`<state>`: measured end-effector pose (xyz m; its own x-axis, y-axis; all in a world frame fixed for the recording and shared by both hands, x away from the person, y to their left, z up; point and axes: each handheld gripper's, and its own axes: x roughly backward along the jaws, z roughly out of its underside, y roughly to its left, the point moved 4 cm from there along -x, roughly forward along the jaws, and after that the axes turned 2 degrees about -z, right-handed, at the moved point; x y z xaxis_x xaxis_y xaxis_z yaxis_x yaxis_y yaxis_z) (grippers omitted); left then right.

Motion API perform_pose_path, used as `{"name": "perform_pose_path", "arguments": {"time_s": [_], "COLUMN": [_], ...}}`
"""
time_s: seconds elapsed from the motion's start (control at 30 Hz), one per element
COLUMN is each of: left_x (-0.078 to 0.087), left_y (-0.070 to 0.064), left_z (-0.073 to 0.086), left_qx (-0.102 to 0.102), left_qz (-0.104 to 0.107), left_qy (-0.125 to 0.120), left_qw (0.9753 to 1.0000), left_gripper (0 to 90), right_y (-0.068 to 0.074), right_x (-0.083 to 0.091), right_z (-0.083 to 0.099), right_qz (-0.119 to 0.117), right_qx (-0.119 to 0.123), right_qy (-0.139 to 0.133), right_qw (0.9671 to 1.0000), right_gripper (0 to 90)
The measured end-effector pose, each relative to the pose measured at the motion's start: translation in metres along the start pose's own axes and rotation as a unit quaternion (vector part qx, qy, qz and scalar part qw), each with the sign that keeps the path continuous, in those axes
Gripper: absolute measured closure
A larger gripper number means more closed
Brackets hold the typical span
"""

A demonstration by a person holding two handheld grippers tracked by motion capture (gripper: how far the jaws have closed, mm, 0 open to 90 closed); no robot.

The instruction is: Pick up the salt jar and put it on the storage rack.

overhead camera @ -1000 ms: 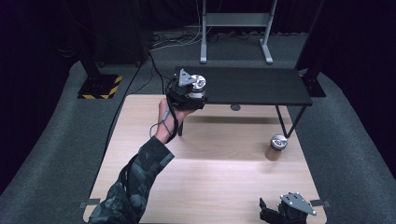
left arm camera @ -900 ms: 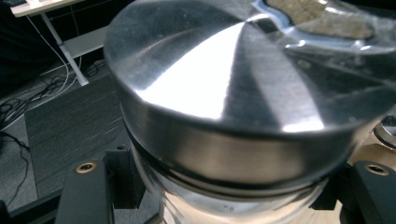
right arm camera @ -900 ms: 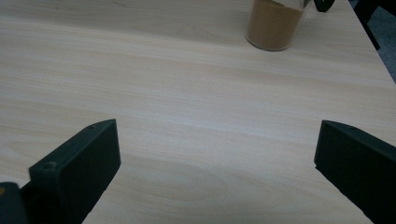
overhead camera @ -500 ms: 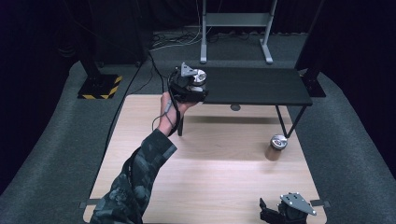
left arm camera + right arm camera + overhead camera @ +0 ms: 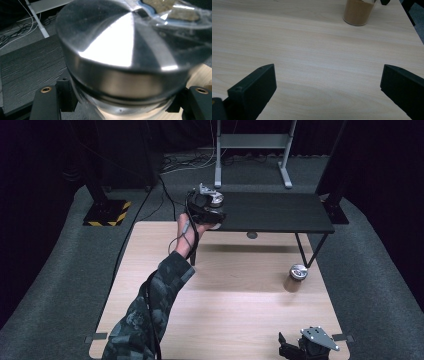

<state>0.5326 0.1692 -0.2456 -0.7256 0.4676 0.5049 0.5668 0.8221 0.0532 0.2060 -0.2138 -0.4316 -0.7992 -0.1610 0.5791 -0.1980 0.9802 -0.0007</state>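
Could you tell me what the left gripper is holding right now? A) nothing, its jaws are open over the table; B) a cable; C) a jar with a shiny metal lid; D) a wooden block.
C: the left gripper has its jaws clamped on a jar with a shiny metal lid, at the black shelf's edge.

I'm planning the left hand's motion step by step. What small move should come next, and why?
Probably lower the left gripper a little toward the black shelf and set the jar down there. The gripper is shut on the steel-lidded jar at the shelf's left end, apparently just above its surface. The right gripper sits open near the wooden table's edge.
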Motion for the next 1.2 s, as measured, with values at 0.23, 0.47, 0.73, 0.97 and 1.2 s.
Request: {"name": "perform_pose_path", "arguments": {"time_s": [0.23,0.47,0.73,0.97,1.2], "left_x": [-0.006,-0.012,-0.022,-0.027,-0.031], "left_y": [0.006,0.005,0.006,0.008,0.008], "left_z": [0.002,0.000,-0.005,-0.007,-0.008], "left_qx": [0.020,0.022,0.022,0.020,0.022], "left_qz": [0.012,0.009,0.008,0.013,0.011], "left_qy": [-0.008,-0.011,-0.011,-0.011,-0.012], "left_qw": [0.9997,0.9996,0.9997,0.9996,0.9996], "left_gripper": [31.4,31.3,31.3,31.2,31.2], "right_y": [0.000,0.000,-0.001,-0.001,0.000], "right_x": [0.001,0.000,0.001,0.001,0.001], "right_z": [0.000,0.000,0.000,0.000,0.000], "right_qz": [0.001,-0.001,0.001,0.001,0.002], "right_qx": [-0.002,0.000,-0.003,-0.002,0.000], "right_qy": [-0.002,-0.001,-0.002,-0.003,-0.002], "right_qw": [1.0000,1.0000,1.0000,1.0000,1.0000], "right_gripper": [0.0,0.0,0.0,0.0,0.0]}}
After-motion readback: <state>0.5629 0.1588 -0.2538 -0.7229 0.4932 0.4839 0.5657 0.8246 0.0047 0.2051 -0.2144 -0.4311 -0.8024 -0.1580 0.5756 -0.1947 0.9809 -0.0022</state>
